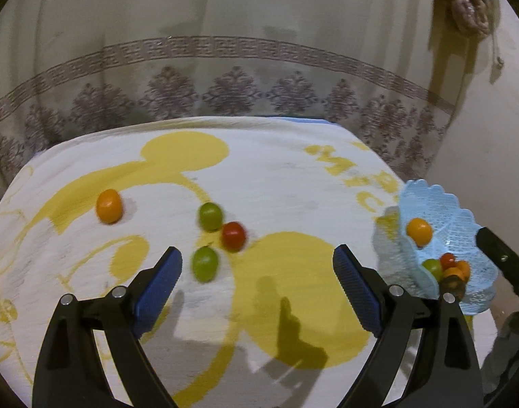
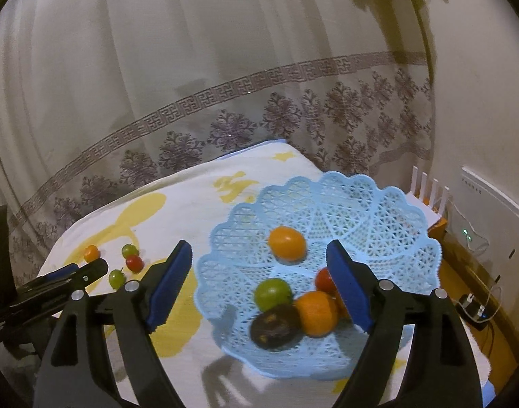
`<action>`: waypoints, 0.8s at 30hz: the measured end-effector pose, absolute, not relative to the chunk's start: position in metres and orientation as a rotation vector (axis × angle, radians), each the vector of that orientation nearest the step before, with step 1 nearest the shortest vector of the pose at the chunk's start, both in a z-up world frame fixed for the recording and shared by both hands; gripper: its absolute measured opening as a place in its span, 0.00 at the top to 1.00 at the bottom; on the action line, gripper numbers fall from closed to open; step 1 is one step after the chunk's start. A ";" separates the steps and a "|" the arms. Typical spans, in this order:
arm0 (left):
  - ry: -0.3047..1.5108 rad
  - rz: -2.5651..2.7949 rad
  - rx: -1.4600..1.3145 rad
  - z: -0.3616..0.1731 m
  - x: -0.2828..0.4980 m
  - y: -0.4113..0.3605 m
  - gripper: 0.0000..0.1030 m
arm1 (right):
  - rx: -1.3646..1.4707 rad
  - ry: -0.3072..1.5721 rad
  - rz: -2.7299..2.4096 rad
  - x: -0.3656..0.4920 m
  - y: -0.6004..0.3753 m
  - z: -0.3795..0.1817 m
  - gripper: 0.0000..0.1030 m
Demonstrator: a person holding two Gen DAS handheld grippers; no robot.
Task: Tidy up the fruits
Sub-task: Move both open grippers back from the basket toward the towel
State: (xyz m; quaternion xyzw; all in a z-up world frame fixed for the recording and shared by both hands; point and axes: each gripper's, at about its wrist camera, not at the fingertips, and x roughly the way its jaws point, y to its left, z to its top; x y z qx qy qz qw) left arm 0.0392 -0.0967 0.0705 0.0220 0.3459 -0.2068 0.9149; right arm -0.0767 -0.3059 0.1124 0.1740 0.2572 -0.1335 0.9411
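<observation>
Here, midway through a fruit tidy-up, two hand-held claws work over a white cloth printed with a yellow cartoon mouse figure. The left gripper hangs with its blue pads spread wide and nothing between them, pointed at the loose fruit well to the left of the pale blue lattice basket: a green fruit nearest the claw, a red fruit and a second green fruit touching just beyond it, and an orange fruit farthest from the basket. The right gripper hovers over the basket, likewise wide open and empty. Inside the basket lie an orange one towards the middle and, clustered at the near side, a green, a red, an orange and a dark brownish piece. Four fruits appear left to collect, so the job looks roughly half done. The likely next move is for the left claw to drop over the nearest green fruit and close gently, without knocking its neighbours into a roll. Yellow lettering on the cloth beside the basket is cut off and blurred; only something like "MIC" can be made out.
</observation>
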 end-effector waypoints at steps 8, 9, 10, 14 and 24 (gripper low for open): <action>0.739 -0.367 0.031 0.057 0.052 -0.072 0.13 | 0.273 0.520 -0.226 -0.063 -0.273 0.117 0.19; 0.741 -0.360 0.031 0.055 0.054 -0.070 0.13 | 0.261 0.521 -0.217 -0.060 -0.268 0.117 0.19; 0.744 -0.354 0.031 0.053 0.056 -0.068 0.13 | 0.256 0.519 -0.210 -0.059 -0.264 0.116 0.19; 0.762 -0.334 0.041 0.043 0.066 -0.064 0.13 | 0.240 0.537 -0.172 -0.051 -0.249 0.113 0.18; 0.824 -0.328 0.084 0.020 0.086 -0.067 0.25 | 0.191 0.583 -0.094 -0.035 -0.220 0.101 0.18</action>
